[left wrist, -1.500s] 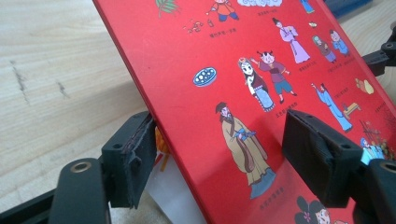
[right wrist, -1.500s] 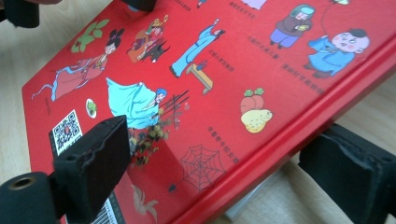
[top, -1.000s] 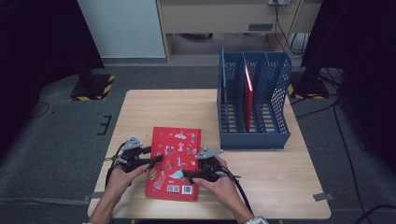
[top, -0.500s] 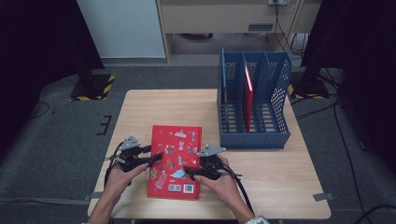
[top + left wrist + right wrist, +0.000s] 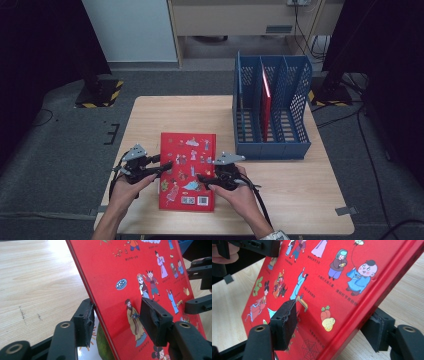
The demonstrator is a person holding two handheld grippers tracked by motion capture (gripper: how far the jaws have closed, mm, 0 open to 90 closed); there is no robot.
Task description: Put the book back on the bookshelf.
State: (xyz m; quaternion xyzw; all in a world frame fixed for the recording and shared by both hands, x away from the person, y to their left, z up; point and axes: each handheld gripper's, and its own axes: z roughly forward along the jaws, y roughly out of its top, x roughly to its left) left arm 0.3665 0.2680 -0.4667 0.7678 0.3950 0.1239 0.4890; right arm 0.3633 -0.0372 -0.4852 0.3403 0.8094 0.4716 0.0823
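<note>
we are working on a red picture book that is lying flat on the near middle of the wooden table, cover facing up, well apart from the blue file rack standing at the far right. a thin red book is standing upright in the rack's middle compartment.

we are positioning the left gripper at the book's left edge. its jaws have just been closing and are straddling that edge, one jaw above the cover and one below; in the left gripper view a gap is showing at both pads, so the jaws are not yet pressing on the book.

we are positioning the right gripper at the book's right edge. its jaws have just been closing and are likewise straddling the edge, not yet clenching it.
</note>
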